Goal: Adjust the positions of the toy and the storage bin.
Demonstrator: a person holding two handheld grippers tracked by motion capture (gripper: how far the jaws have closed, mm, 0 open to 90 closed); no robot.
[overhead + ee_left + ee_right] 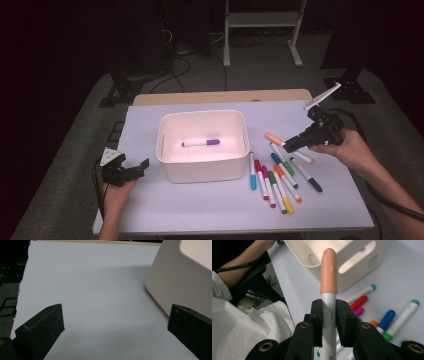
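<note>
Right gripper point(328, 315): jaws clamped on the white barrel of a peach-capped marker point(328, 272), held above the table between the white bin point(202, 145) and the loose markers point(277, 180). Left gripper point(131, 167): jaws spread wide with nothing between, resting low on the pale table cover point(95, 290) just beside the bin's left wall. Inside the bin: one purple-capped marker point(201, 143) lying flat.
</note>
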